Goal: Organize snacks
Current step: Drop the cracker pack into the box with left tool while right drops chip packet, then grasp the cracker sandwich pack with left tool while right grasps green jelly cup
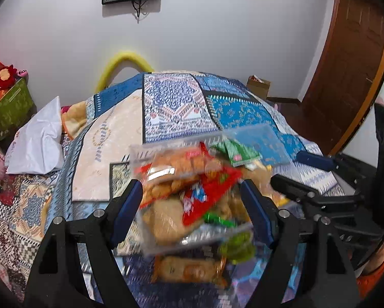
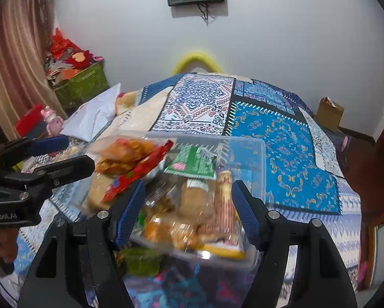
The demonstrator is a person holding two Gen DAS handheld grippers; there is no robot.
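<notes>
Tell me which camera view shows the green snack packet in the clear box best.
The right wrist view: the green snack packet lies fairly sharp near the clear box's far wall. The left wrist view shows it smaller, blurred.

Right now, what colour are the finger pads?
Blue pads on black fingers; clearest in the right wrist view.

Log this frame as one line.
clear snack bin full, blurred | left gripper open | right gripper open | bin on patchwork bedspread

Black claw [image 1: 192, 213], blue pads [image 1: 126, 210], perhaps ribbed.
</notes>
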